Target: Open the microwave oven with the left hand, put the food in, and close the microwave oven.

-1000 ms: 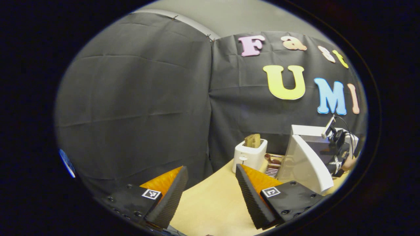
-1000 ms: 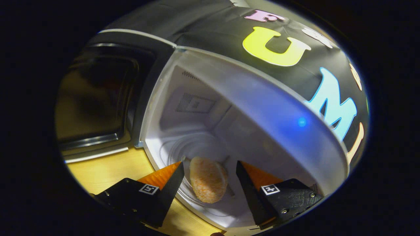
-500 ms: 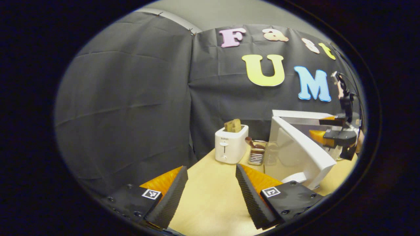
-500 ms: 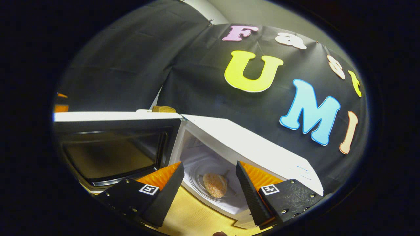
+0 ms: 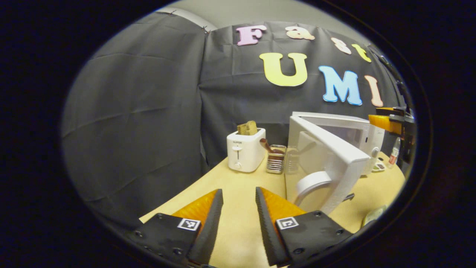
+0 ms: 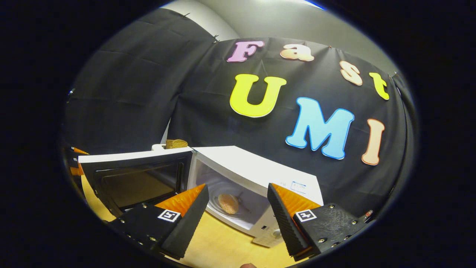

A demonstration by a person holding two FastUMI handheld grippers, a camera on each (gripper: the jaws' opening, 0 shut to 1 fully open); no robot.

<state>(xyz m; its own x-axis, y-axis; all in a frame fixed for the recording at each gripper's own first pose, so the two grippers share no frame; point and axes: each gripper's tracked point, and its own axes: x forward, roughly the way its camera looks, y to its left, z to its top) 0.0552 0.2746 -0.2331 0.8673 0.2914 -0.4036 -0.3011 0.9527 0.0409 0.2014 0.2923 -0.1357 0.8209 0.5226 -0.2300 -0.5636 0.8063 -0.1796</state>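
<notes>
Inside the microwave oven (image 6: 256, 175), the bread roll (image 6: 228, 203) rests. Door (image 5: 327, 158) ajar, right of the nearer left tongs (image 5: 239, 219); both tongs spread, empty

Black creased cloth wall (image 5: 141, 111) is enclosing the light wooden bench (image 5: 238, 193); a pale grey ceiling (image 6: 282, 22) is showing above.

The left gripper view is looking from low over the desk (image 5: 241, 223) toward the door's (image 5: 331, 156) outer face, well back. The right gripper view is facing into the open microwave (image 6: 256, 167) from nearer, slightly above. Both are sharing microwave, door (image 6: 134, 178) and toaster (image 5: 245, 150).
</notes>
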